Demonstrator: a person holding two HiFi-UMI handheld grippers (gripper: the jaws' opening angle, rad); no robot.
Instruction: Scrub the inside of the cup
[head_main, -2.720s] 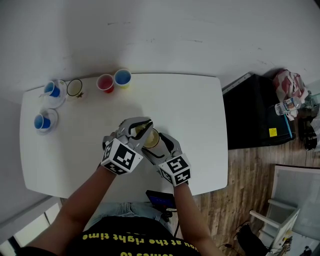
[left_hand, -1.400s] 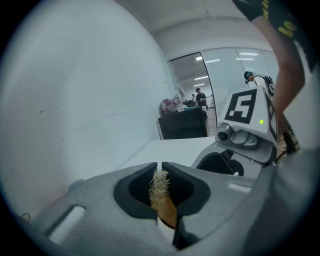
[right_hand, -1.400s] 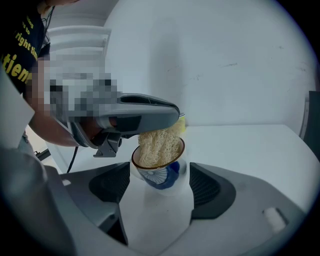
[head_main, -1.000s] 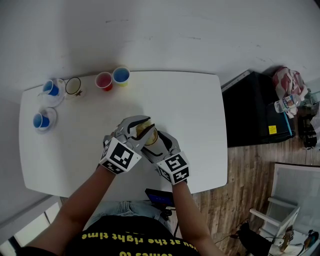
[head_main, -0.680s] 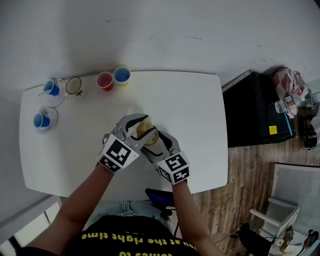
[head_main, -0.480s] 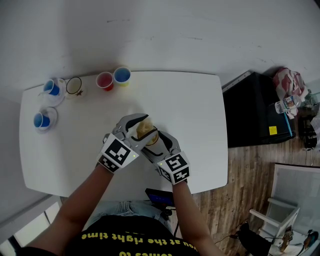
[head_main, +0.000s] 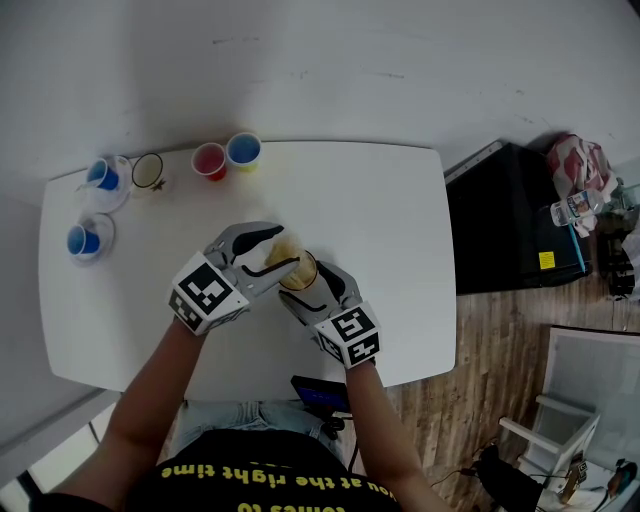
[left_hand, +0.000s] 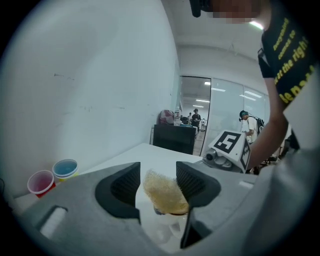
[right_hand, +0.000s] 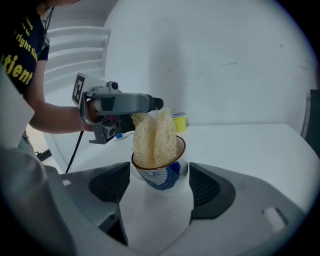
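Note:
A small white cup with blue pattern and brown rim (head_main: 303, 277) (right_hand: 162, 176) stands tilted at the middle of the white table (head_main: 380, 200). My right gripper (head_main: 308, 287) (right_hand: 160, 186) is shut on it, one pad on each side. A tan loofah sponge (head_main: 285, 250) (right_hand: 154, 136) (left_hand: 165, 192) stands upright in the cup and sticks out above the rim. My left gripper (head_main: 276, 250) (left_hand: 157, 182) reaches in from the left at the sponge's top. Its jaws have just been opening and stand wide, with the sponge loose between them, near the right pad.
A red cup (head_main: 209, 161) and a yellow cup with blue inside (head_main: 244, 153) stand at the table's far edge. Two blue cups on saucers (head_main: 103, 178) (head_main: 84, 243) and a clear glass (head_main: 148, 172) sit far left. A black cabinet (head_main: 510, 220) stands right of the table.
The left gripper's jaws have spread apart, letting go of the sponge, and the hand has rolled and swung a little to the left. The right gripper and cup have stayed put.

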